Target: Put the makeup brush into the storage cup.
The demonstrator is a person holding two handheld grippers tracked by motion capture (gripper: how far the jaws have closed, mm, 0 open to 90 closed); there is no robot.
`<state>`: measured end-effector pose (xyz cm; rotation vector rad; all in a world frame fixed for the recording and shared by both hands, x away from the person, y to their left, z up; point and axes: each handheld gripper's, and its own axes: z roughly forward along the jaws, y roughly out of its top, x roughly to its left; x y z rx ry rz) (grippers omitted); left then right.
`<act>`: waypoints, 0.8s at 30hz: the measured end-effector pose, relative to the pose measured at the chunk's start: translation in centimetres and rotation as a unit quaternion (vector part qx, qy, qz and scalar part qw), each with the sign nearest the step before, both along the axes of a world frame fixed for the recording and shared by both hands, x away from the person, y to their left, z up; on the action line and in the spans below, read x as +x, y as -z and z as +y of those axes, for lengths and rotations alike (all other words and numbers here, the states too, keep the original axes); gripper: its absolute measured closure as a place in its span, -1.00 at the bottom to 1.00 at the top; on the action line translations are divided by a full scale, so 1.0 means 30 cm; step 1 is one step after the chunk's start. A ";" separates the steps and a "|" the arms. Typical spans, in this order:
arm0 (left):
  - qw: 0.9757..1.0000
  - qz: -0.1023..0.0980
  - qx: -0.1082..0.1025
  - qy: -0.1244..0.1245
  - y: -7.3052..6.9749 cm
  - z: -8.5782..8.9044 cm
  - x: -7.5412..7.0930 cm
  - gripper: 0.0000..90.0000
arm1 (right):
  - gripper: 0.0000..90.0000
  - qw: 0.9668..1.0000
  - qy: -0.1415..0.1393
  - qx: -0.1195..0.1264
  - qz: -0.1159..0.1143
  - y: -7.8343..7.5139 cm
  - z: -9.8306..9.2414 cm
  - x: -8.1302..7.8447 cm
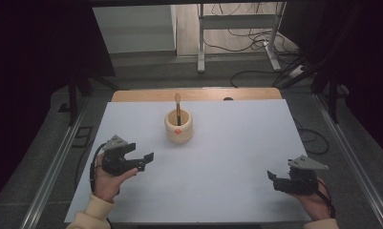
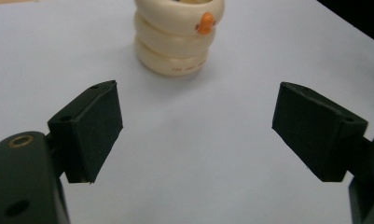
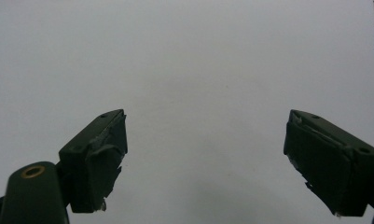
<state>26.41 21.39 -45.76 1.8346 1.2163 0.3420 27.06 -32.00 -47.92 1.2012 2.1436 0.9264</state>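
Holding your left gripper [image 1: 143, 161] low over the white sheet [image 1: 227, 157], you keep its jaws spread wide with nothing between them; in the left gripper view [image 2: 196, 128] they frame bare sheet, and the cream ribbed cup [image 2: 177, 35] stands ahead of them, near but apart. Your left hand [image 1: 108, 181] wraps the gripper's body from below. The cup [image 1: 178, 126] sits upright at the middle of the sheet, toward its far edge, with an orange mark on the side facing you. A wooden-handled brush [image 1: 177, 107] stands in it, its pale tip leaning slightly over the far rim. Your right gripper [image 1: 271, 177] rests at the near right corner of the sheet, well apart from the cup, jaws likewise spread and empty; the right gripper view [image 3: 205, 158] shows plain sheet between them. Beyond the sheet a strip of the wooden table [image 1: 146, 95] shows.
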 end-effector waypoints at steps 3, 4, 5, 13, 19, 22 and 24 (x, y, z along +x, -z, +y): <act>1.000 0.007 0.007 0.002 0.024 0.015 -0.024 -0.63 | -0.70 1.000 0.000 0.004 0.003 0.002 -0.003 0.001; 1.000 0.008 0.013 0.002 0.033 0.018 -0.032 -0.63 | -0.70 1.000 -0.001 0.005 0.004 0.004 -0.003 0.001; 1.000 0.011 0.017 0.002 0.041 0.023 -0.042 -0.62 | -0.70 1.000 -0.003 0.006 0.005 0.006 -0.003 0.001; 0.999 0.024 0.030 -0.002 0.088 0.066 -0.096 -0.59 | -0.70 1.000 -0.012 0.003 0.009 0.013 0.000 0.001; 0.999 0.019 0.030 0.001 0.088 0.061 -0.087 -0.57 | -0.70 1.000 -0.017 0.002 0.009 0.015 -0.001 0.002; 1.000 0.021 0.022 -0.002 0.089 0.066 -0.083 -0.58 | -0.70 1.000 -0.018 0.001 0.009 0.016 -0.001 0.002; 1.000 0.021 0.020 -0.004 0.089 0.068 -0.083 -0.57 | -0.70 1.000 -0.018 0.001 0.008 0.016 -0.002 0.002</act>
